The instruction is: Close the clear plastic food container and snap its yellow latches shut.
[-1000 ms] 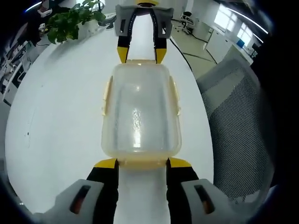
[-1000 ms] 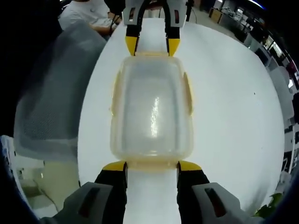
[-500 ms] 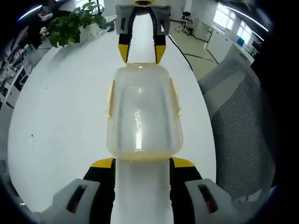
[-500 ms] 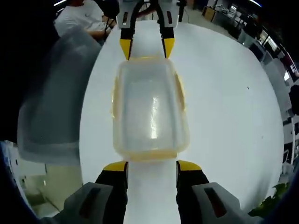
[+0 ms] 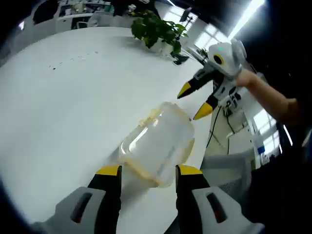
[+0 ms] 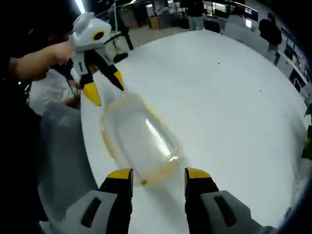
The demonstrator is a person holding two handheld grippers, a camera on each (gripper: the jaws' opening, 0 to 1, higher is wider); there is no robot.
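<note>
Table: the white table [image 5: 58,107] carries my work; in the right gripper view its bare top [image 6: 229,97] runs far off to the right.
Chair: a grey mesh chair [image 6: 61,146] stands just beside the table edge nearest the container.
Plant: a green potted plant [image 5: 158,30] sits at the far side of the table, well apart from the container.
Container: the clear plastic container [image 5: 158,141] lies on the table near its edge with its lid on; in the right gripper view [image 6: 139,141] it runs slantwise away from my jaws.
Latches: the yellow latches [image 5: 146,119] show as pale yellow strips along the container's sides; I cannot tell whether they are snapped down.
Left gripper: my left gripper [image 5: 147,171] has its yellow-tipped jaws apart, one on each side of the near end of the container, gripping nothing; from the other side [image 6: 103,87] it hangs above the far end.
Right gripper: my right gripper [image 6: 158,174] is likewise spread around the near end, holding nothing; from the left gripper view [image 5: 194,103] it hovers just beyond the container.
</note>
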